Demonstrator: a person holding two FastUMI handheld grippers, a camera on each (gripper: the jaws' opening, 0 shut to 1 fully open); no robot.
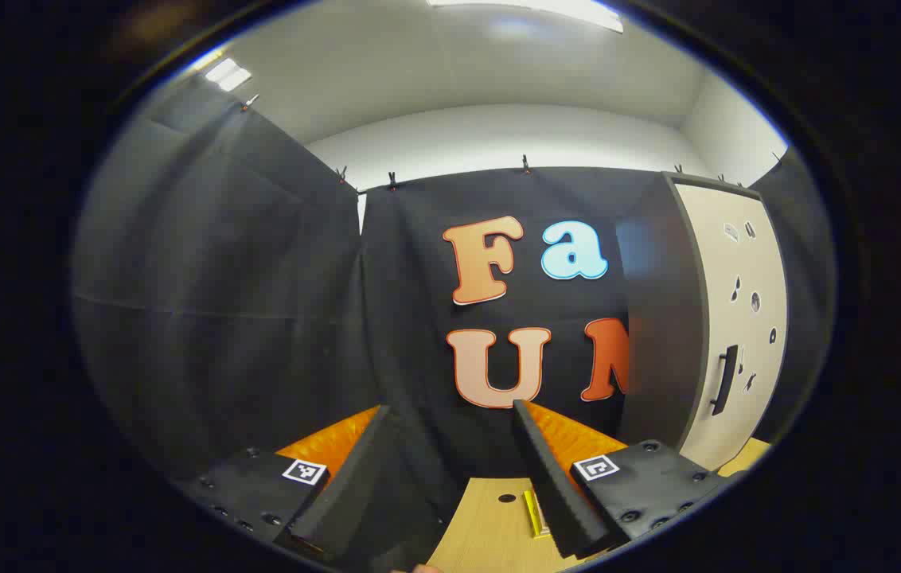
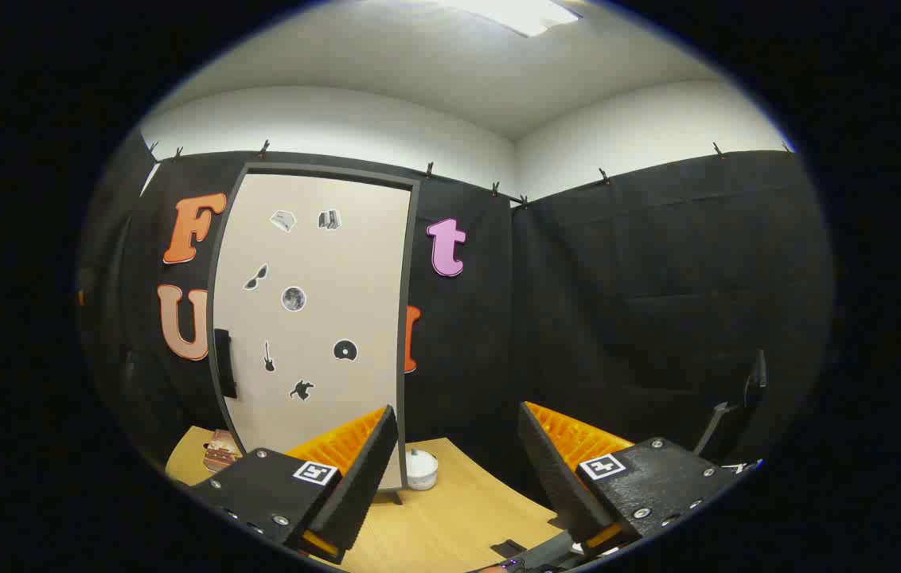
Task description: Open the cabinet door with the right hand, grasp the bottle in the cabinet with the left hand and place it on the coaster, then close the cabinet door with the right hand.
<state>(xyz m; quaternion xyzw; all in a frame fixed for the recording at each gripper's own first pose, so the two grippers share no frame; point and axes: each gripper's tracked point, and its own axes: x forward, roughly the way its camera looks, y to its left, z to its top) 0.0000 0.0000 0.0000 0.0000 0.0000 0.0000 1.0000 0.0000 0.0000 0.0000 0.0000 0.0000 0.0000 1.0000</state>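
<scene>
Looking at the very start of this one: cabinet door (image 2: 315,318) is flat shut, so opening it is the step in hand. Right claw (image 2: 458,469) is spread wide, nothing in it, hanging well short of the door. Next move, I'd guess, is getting a finger behind the dark handle (image 2: 224,364) on the door's left edge. Left claw (image 1: 450,469) is spread and empty too, low over the counter (image 1: 490,517). Bottle should be inside, but can't tell with it closed. Small white round thing (image 2: 421,468) sits by the cabinet's foot.
</scene>
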